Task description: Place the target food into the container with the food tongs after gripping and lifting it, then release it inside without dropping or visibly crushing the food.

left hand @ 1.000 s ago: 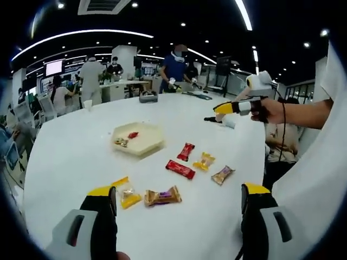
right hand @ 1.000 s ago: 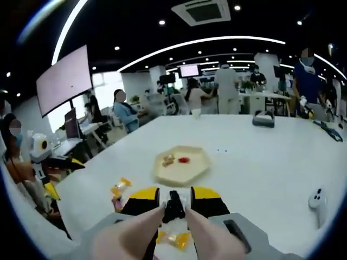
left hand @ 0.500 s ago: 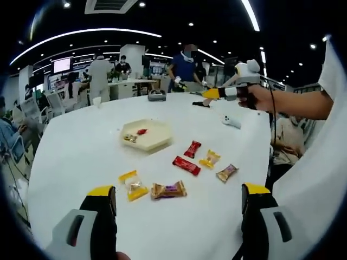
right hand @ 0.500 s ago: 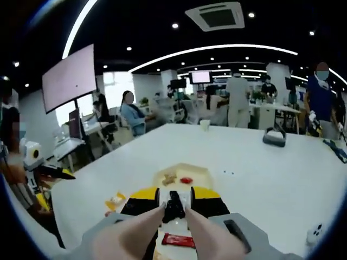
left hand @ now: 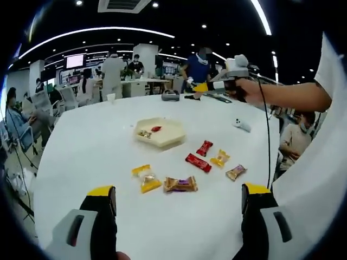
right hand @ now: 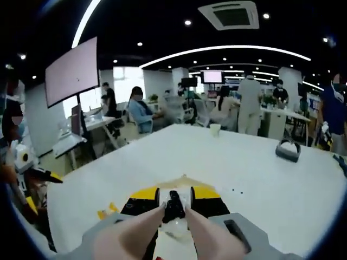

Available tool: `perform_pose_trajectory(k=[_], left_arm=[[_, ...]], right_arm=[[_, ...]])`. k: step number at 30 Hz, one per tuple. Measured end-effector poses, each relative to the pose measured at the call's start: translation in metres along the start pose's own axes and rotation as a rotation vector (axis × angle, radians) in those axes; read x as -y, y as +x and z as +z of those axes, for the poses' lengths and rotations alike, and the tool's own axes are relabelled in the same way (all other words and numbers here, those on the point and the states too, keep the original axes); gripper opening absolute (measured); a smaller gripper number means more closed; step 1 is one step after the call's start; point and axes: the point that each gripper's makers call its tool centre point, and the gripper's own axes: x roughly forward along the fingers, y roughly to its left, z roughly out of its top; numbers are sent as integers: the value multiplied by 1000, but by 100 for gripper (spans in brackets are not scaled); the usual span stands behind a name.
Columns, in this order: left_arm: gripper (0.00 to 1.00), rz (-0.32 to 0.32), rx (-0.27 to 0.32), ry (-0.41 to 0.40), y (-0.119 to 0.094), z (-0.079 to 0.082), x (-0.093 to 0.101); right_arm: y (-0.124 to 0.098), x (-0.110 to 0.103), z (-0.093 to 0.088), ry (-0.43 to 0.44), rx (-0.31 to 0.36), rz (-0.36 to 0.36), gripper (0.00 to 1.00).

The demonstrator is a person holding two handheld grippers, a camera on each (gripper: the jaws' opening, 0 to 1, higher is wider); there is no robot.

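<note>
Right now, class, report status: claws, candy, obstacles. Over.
Left claw open, empty. Right claw shut on tongs, held high. Candies loose on table, tray beyond them. No obstruction seen.

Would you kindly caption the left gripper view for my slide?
Wrapped candies lie scattered beside a hexagonal tray on a white table.

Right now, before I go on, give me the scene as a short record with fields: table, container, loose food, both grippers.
table: white round table
container: cream hexagonal tray, a red piece and a brownish piece inside
loose food: yellow pack, brown bar, red bar, small red pack, yellow candy, tan candy
left gripper: jaws wide apart, holding nothing
right gripper: jaws close together around pale tongs; whether they grip cannot be told
right gripper position: raised above the table's far side
</note>
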Motion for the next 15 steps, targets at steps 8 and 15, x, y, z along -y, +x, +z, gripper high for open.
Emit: perform_pose_trajectory(k=[8,15], left_arm=[[97,57,-12,-24,-8,-3,-9],[97,114,-26,-55,-17,-11,-19]], right_arm=[[39,10,13,-22,-2,37,21],[65,11,17,-29,-7,67,21]])
